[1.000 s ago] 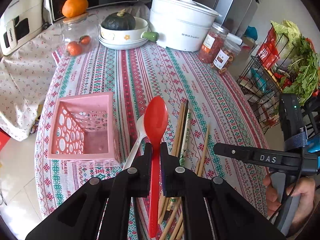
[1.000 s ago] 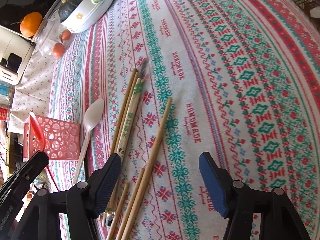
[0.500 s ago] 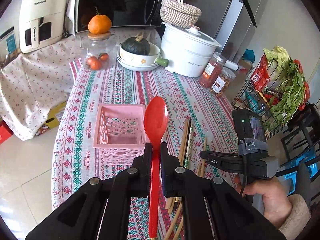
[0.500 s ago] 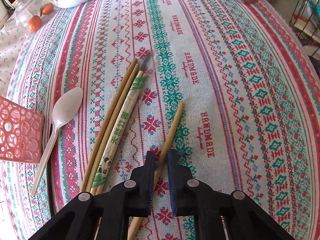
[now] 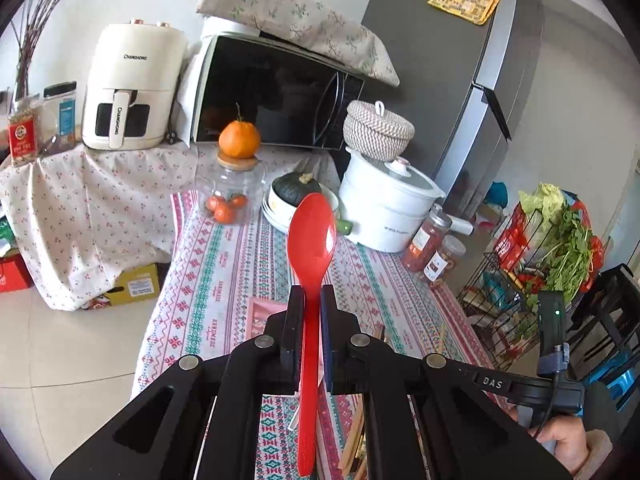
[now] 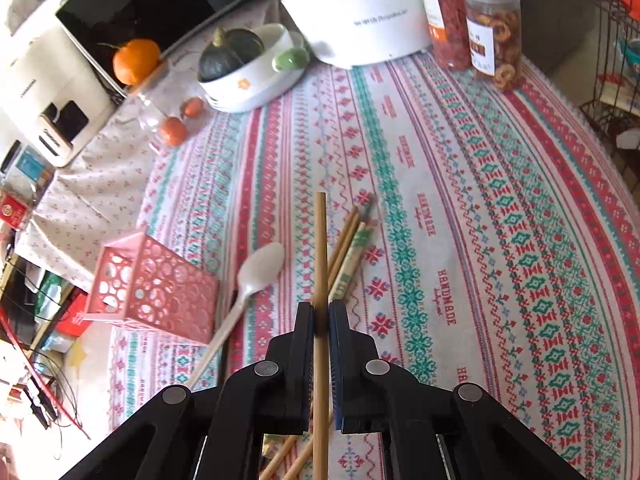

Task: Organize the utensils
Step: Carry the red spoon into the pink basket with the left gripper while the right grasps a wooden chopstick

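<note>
My left gripper [image 5: 310, 300] is shut on a red plastic spoon [image 5: 311, 236], held above the patterned tablecloth with its bowl pointing away. Only a corner of the pink perforated basket [image 5: 256, 312] shows behind its fingers. My right gripper [image 6: 320, 312] is shut on a single wooden chopstick [image 6: 320, 240], lifted off the cloth and pointing forward. On the table below lie a white plastic spoon [image 6: 256, 276], several more chopsticks [image 6: 348, 248], one in a paper sleeve, and the pink basket [image 6: 156, 288] at left.
At the table's far end stand a white pot [image 5: 384, 208], a bowl with a dark squash [image 6: 248, 68], a glass jar with an orange on it [image 5: 234, 184] and two snack jars [image 6: 476, 24]. A wire vegetable rack [image 5: 536, 264] stands right of the table. A hand [image 5: 568, 444] holds the right gripper.
The right gripper closed on one chopstick and lifted it off the cloth. The left gripper rose and tilted up with the red spoon, so the basket dropped behind its fingers.
</note>
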Demonstrator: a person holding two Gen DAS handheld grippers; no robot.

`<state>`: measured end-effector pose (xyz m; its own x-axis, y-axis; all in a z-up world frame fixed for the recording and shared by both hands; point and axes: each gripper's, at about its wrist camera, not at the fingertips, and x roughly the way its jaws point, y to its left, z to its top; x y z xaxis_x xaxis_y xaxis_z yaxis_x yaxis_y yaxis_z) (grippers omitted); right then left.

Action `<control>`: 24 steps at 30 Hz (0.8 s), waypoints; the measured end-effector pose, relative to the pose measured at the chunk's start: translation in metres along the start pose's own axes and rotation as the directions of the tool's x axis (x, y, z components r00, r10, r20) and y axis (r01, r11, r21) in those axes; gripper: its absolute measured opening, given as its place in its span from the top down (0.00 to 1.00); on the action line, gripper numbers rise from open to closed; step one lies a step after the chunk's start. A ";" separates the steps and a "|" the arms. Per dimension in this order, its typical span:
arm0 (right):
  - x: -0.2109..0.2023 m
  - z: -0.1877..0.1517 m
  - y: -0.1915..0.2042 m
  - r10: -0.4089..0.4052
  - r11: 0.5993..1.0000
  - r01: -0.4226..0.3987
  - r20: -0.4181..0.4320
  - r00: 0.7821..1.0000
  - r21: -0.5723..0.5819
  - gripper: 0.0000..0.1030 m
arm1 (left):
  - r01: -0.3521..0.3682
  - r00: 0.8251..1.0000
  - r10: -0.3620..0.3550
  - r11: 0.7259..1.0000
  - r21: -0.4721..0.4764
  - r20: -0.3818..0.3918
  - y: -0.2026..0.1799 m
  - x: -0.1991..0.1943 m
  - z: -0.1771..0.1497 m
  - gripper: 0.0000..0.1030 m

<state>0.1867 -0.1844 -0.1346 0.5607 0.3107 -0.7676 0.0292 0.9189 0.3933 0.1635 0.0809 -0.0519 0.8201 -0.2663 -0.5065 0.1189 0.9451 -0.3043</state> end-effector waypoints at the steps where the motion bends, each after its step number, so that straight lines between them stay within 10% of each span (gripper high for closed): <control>1: -0.009 -0.002 0.002 0.014 1.000 -0.013 0.022 1.000 -0.009 0.95 | -0.002 1.000 0.002 1.000 -0.013 0.029 0.002 -0.001 0.002 0.92; 12: -0.057 0.000 0.023 0.108 0.993 -0.098 0.167 0.980 -0.069 0.95 | -0.134 0.944 0.159 0.986 -0.104 0.290 0.013 0.017 0.017 0.92; 24: -0.077 -0.001 0.028 0.134 0.987 -0.112 0.213 0.968 -0.113 0.95 | -0.235 0.921 0.255 0.967 -0.100 0.295 0.015 0.066 0.005 0.92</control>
<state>0.1434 -0.1823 -0.0649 0.7228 0.3722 -0.5822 -0.1273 0.8998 0.4173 0.2224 0.0785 -0.0864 0.9507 0.0517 -0.3059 -0.1344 0.9573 -0.2559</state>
